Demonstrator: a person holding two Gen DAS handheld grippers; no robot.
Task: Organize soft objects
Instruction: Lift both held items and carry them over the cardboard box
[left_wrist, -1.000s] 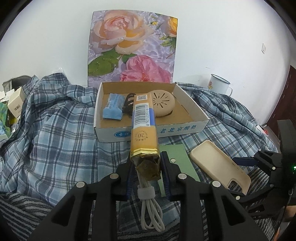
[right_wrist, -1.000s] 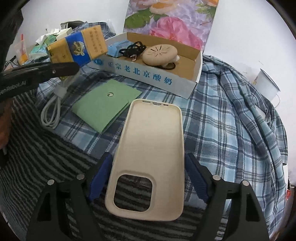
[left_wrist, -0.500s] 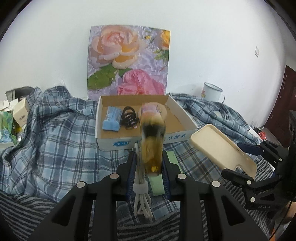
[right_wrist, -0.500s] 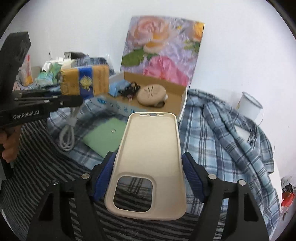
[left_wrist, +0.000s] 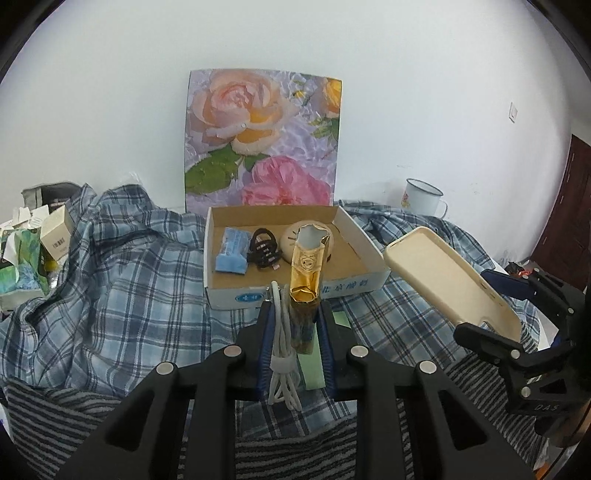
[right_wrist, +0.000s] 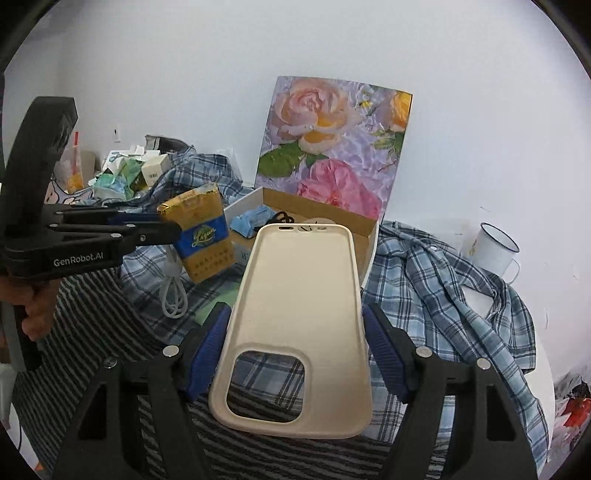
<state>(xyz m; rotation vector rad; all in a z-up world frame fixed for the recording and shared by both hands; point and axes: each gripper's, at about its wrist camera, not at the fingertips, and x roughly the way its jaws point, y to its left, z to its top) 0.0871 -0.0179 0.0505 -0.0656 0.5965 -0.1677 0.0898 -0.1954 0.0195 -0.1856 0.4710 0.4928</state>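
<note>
The left claw (left_wrist: 295, 325) is clenched on one crumpled gold-and-blue soft cigarette pack (left_wrist: 306, 273), held in the air just before the shallow brown cardboard box (left_wrist: 365, 266). The pack is best carried over the front wall and lowered into bare floor (the right part looks freest). One blue tissue packet (left_wrist: 231, 254), one black coiled cable (left_wrist: 263, 249) and one round beige pad (left_wrist: 291, 243) are already counted inside. The right claw (right_wrist: 295, 354) is clamped on one cream silicone phone case (right_wrist: 295, 314), raised right of the box.
</note>
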